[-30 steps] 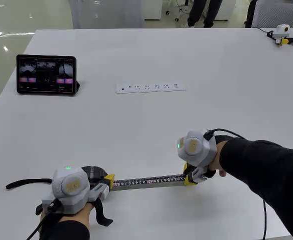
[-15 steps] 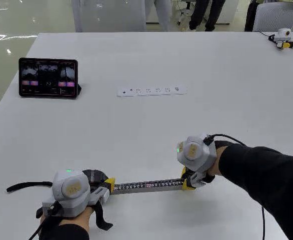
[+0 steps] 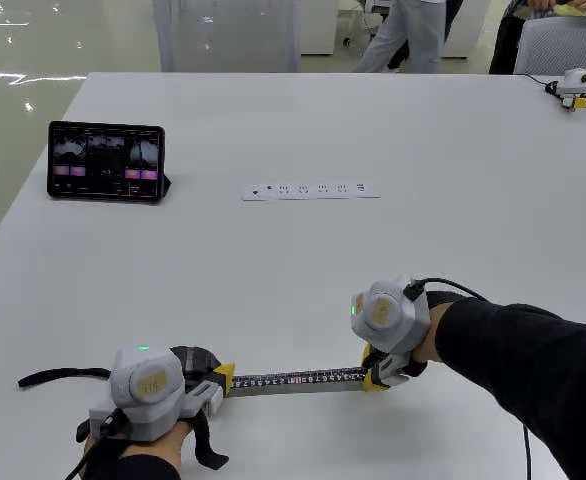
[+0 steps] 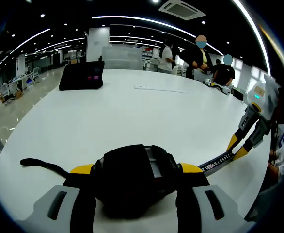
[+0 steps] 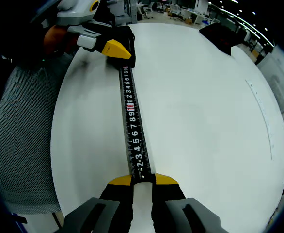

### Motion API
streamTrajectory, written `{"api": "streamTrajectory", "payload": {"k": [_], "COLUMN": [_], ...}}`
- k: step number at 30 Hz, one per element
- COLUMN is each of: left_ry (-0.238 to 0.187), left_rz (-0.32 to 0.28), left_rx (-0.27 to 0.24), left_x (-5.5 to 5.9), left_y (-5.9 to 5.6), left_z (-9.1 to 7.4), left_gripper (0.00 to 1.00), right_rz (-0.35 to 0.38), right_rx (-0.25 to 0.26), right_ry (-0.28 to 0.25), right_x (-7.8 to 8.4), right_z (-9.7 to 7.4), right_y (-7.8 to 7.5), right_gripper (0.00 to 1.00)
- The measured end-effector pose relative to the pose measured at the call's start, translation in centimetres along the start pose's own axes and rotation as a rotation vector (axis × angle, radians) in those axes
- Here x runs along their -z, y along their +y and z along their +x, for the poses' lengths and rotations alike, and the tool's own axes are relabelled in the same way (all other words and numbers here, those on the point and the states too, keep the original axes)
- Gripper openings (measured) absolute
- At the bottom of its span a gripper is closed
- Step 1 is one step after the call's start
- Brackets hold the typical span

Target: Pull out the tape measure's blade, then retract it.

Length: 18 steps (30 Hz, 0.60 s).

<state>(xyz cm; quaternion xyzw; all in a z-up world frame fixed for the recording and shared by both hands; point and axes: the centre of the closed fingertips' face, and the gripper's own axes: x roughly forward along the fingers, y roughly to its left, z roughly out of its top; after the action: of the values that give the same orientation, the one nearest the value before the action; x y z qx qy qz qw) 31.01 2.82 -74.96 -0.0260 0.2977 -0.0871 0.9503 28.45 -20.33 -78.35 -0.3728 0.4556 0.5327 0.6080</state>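
blade span, lower head view, slightly shorter than 1 s ago | left tongs clench case | right tongs pinch blade tip | judged: retraction under way

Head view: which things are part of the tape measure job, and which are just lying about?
In the job: tape measure, clamped in the left tool; its blade, drawn out, tip pinched by the right tool.
Lying about: tablet and power strip, both further back on the table.
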Motion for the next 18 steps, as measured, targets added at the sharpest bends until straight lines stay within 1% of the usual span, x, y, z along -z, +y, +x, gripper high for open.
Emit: {"api": "streamTrajectory", "payload": {"k": [13, 15, 18], "left_ry": [0.0, 0.002, 0.002], "left_rz": [0.0, -0.001, -0.001], "left_rx": [0.0, 0.0, 0.0], "left_x": [0.0, 0.0, 0.0], "left_y": [-0.1, -0.1, -0.1], "left_z": [0.0, 0.0, 0.0], "left_gripper": [0.63, 0.63, 0.63], "right_rz": [0.007, -0.006, 0.002], "right_rx": [0.0, 0.0, -0.001], "right_ry": [-0.01, -0.007, -0.009], "right_x": [-0.9, -1.1, -1.3], "right_z": [0.3, 0.4, 0.4], "right_y": [0.1, 0.1, 0.1], "right_gripper": [0.1, 0.1, 0.1]}}
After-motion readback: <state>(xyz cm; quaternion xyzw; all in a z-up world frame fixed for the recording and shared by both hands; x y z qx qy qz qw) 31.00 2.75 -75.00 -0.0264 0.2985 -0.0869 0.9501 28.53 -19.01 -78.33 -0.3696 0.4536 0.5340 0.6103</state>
